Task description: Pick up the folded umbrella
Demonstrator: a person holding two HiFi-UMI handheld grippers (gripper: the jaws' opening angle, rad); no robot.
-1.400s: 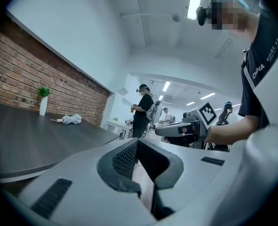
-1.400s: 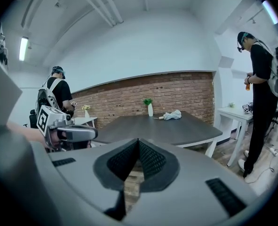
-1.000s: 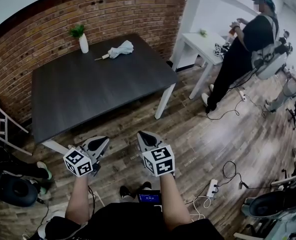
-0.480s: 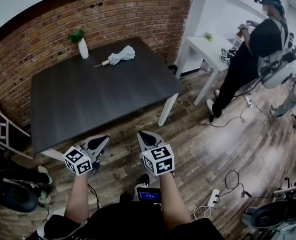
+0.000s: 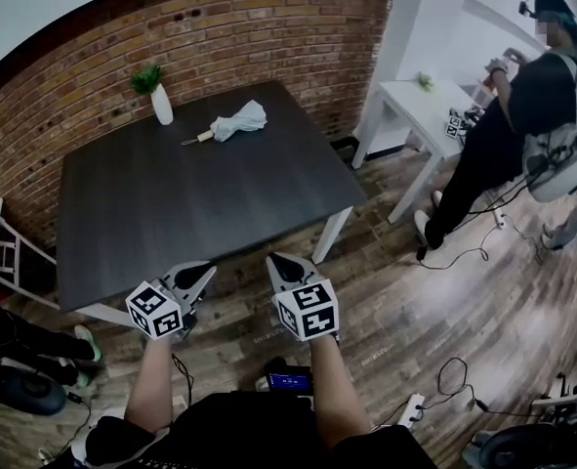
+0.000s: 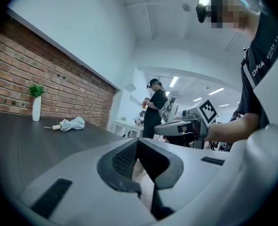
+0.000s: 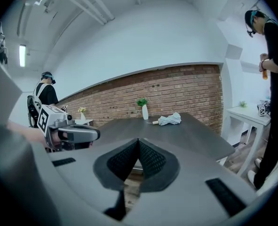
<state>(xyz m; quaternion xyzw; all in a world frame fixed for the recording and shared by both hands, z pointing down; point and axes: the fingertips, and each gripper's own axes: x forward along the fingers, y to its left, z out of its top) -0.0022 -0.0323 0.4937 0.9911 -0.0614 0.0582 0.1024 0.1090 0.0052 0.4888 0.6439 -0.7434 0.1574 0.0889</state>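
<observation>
A pale folded umbrella (image 5: pixel 235 120) with a light wooden handle lies at the far side of the dark table (image 5: pixel 200 203), close to the brick wall. It also shows small and distant in the left gripper view as the umbrella (image 6: pixel 71 124) and in the right gripper view as the umbrella (image 7: pixel 170 119). My left gripper (image 5: pixel 202 273) and right gripper (image 5: pixel 278 263) are both shut with nothing between the jaws. They hover side by side over the floor just short of the table's near edge, far from the umbrella.
A white vase with a green plant (image 5: pixel 158 96) stands left of the umbrella. A person (image 5: pixel 522 115) stands at a small white table (image 5: pixel 434 106) on the right. Cables and a power strip (image 5: pixel 410 408) lie on the wooden floor. A white chair (image 5: pixel 0 252) sits left of the table.
Both grippers and the head view have advanced toward the dark table; its near edge now lies closer to the jaws. Both stay shut.
</observation>
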